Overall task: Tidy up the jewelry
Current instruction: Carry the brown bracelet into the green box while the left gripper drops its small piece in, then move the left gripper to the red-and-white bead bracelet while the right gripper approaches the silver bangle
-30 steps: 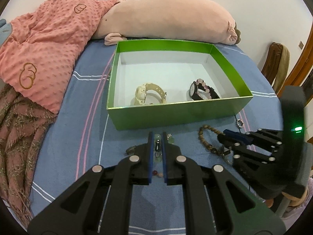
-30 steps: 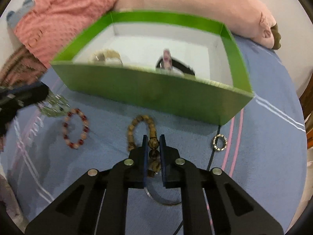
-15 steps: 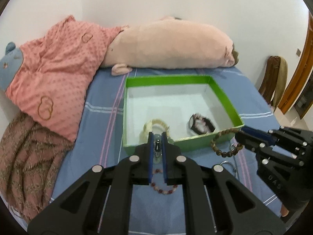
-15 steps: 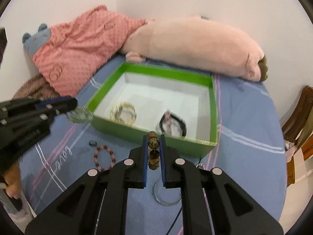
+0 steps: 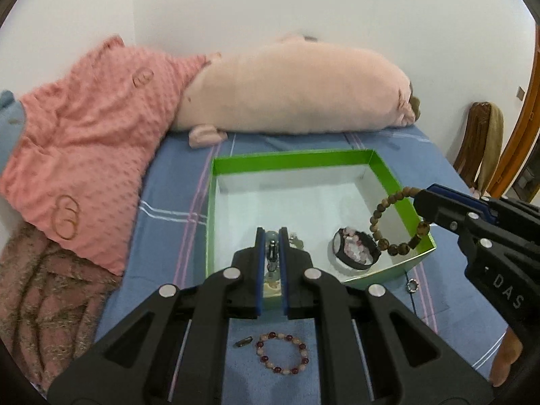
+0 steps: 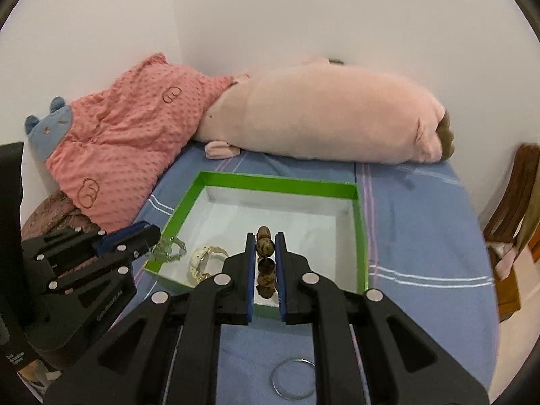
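Observation:
A green box (image 5: 391,175) with a white floor sits on the blue bed sheet; it also shows in the right wrist view (image 6: 360,229). My left gripper (image 5: 271,236) is shut on a pale green bead bracelet (image 6: 167,249) and holds it above the box's near left corner. My right gripper (image 6: 264,240) is shut on a brown wooden bead bracelet (image 5: 391,226), which hangs over the box's near right side. A black watch (image 5: 354,248) and a cream watch (image 6: 204,260) lie inside the box.
A red and pink bead bracelet (image 5: 281,352), a small dark clasp (image 5: 243,342) and a small ring (image 5: 412,285) lie on the sheet before the box. A metal bangle (image 6: 293,378) lies near me. A pink plush pillow (image 5: 293,91) and a pink blanket (image 5: 84,148) lie behind.
Both grippers rose from the sheet with their bracelets and moved forward over the box. The view now looks down into the box from higher up.

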`<state>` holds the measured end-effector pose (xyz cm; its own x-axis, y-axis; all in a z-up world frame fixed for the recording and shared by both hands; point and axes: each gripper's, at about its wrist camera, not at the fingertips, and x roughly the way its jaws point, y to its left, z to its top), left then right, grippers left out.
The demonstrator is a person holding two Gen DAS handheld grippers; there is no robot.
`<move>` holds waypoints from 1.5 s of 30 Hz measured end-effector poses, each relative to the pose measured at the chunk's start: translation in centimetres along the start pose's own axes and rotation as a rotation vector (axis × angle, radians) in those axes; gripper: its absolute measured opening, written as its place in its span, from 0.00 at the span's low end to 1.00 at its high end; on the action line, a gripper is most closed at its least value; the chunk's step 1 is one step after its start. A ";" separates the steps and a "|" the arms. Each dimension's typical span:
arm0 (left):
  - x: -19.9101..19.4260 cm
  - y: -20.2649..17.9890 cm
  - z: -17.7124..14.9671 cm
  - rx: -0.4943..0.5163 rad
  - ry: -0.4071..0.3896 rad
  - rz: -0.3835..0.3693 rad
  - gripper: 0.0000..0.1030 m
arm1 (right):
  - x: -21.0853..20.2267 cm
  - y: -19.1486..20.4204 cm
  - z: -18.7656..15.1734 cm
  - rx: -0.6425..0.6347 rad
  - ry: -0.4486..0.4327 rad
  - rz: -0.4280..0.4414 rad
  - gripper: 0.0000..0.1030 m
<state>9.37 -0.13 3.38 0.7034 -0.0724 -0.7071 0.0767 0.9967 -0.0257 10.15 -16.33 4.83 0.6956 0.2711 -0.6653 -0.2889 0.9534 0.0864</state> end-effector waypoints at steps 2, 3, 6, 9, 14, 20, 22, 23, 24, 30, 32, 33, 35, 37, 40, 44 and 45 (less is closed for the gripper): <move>1.2 0.5 -0.1 -0.009 0.020 0.004 0.07 | 1.5 -0.4 -0.1 0.022 0.025 0.003 0.11; 2.1 0.8 -0.1 -0.017 0.037 0.005 0.07 | 2.3 -0.7 -0.1 0.034 0.037 0.004 0.11; 3.8 1.4 -0.3 -0.031 0.066 -0.002 0.07 | 4.0 -1.3 -0.3 0.052 0.059 -0.007 0.11; 5.4 1.8 -0.7 -0.049 0.090 -0.003 0.07 | 5.4 -2.2 -0.5 0.084 0.072 -0.013 0.11; 6.6 1.6 -0.9 -0.055 0.097 -0.010 0.07 | 7.4 -3.2 -1.3 0.095 0.097 -0.067 0.11; 8.1 0.9 -1.3 -0.026 0.122 -0.008 0.08 | 10.2 -3.3 -2.4 0.062 0.160 -0.116 0.11; 8.0 0.9 -1.2 -0.026 0.109 0.001 0.12 | 10.9 -3.3 -2.7 0.064 0.179 -0.122 0.11; 7.8 1.0 -1.1 -0.025 0.100 0.006 0.18 | 11.0 -3.4 -2.7 0.067 0.185 -0.123 0.12; 7.5 1.1 -1.0 -0.022 0.090 0.013 0.20 | 11.1 -3.4 -2.8 0.071 0.192 -0.123 0.14; 3.6 1.8 -0.6 -0.038 0.049 0.008 0.21 | 8.1 -2.7 -2.1 0.074 0.140 -0.091 0.15; 1.9 1.6 -1.2 -0.008 0.051 0.021 0.27 | 6.3 -2.2 -1.9 0.061 0.120 -0.058 0.19; 1.4 1.5 -1.6 0.012 0.044 0.028 0.27 | 5.3 -1.9 -2.0 0.050 0.113 -0.039 0.30; -0.1 1.2 -3.3 0.076 0.006 0.059 0.27 | 3.0 -1.5 -3.0 0.005 0.104 0.005 0.44; -0.7 1.2 -4.9 0.104 0.002 0.047 0.27 | 1.7 -1.4 -4.2 -0.031 0.122 0.033 0.44; 0.4 1.0 -6.7 0.116 0.075 -0.043 0.27 | 0.3 -0.8 -7.1 -0.101 0.160 0.054 0.44; 3.1 0.1 -7.9 0.119 0.147 -0.087 0.26 | 1.1 -0.6 -9.9 -0.140 0.191 0.025 0.33; 3.8 0.0 -8.1 0.115 0.165 -0.109 0.26 | 1.4 -1.0 -10.2 -0.129 0.197 0.026 0.32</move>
<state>6.29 -0.09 -5.02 0.5619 -0.1635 -0.8109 0.2328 0.9719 -0.0347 4.71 -18.26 -3.77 0.5489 0.2527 -0.7968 -0.3960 0.9181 0.0183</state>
